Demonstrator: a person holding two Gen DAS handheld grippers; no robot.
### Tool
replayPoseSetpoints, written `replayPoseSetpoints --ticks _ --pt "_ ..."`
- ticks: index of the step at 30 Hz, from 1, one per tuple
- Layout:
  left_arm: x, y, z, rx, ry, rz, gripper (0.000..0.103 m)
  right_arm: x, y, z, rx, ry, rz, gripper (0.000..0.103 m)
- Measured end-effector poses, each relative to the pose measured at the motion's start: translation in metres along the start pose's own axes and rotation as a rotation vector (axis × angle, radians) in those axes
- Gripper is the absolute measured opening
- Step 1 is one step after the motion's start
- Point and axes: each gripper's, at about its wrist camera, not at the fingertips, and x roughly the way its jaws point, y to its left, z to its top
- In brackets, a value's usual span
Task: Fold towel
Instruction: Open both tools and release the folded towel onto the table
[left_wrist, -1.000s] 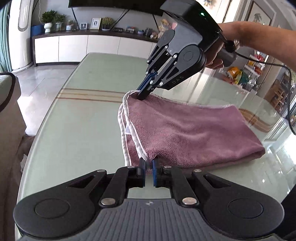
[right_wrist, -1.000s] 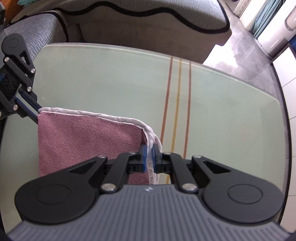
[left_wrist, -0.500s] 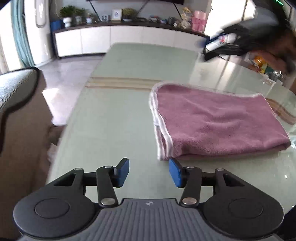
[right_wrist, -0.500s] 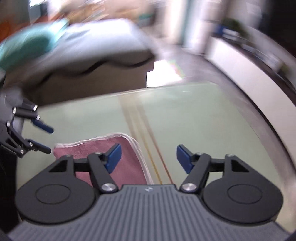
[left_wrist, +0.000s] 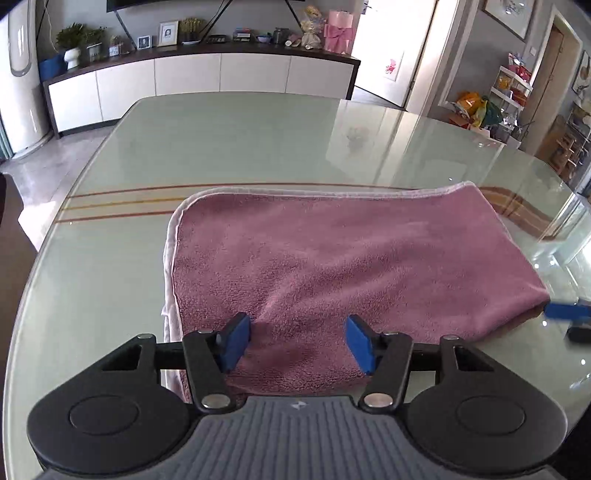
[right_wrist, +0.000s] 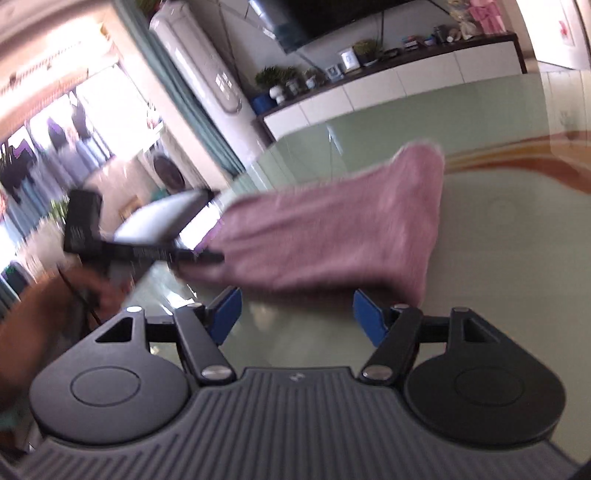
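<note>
both grippers let go of towel (left_wrist: 343, 258), left gripper (left_wrist: 297, 341) and right gripper (right_wrist: 295, 314) agape, empty, hand (right_wrist: 48, 314) only in right view

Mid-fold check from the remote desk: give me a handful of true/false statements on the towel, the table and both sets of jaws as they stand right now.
1. The pink towel lies folded on the glass table. True.
2. The left gripper is clamped on the towel's white-trimmed edge. False: its jaws stand apart over the towel, gripping nothing.
3. The right gripper is open, with nothing between its jaws. True.
4. The towel hangs over the table's edge. False: it rests wholly on the tabletop.
5. Coloured stripes run across the table beyond the towel. True.
</note>
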Motion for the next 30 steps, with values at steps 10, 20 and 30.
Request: replayPoseSetpoints --ticks 10,20,30 --pt "0.003 -0.008 -0.004 0.069 0.026 0.024 0.062 -0.007 -0.021 0.001 0.035 -0.098 -0.249 0.02" --pt "-0.003 -0.01 0.018 0.078 -0.02 0.096 0.063 -0.033 0.019 0.053 -0.313 -0.192 -0.325 0.036" --pt "0.031 -0.007 0.015 0.076 -0.019 0.081 0.078 -0.002 0.019 0.003 -0.472 0.071 -0.344 0.009"
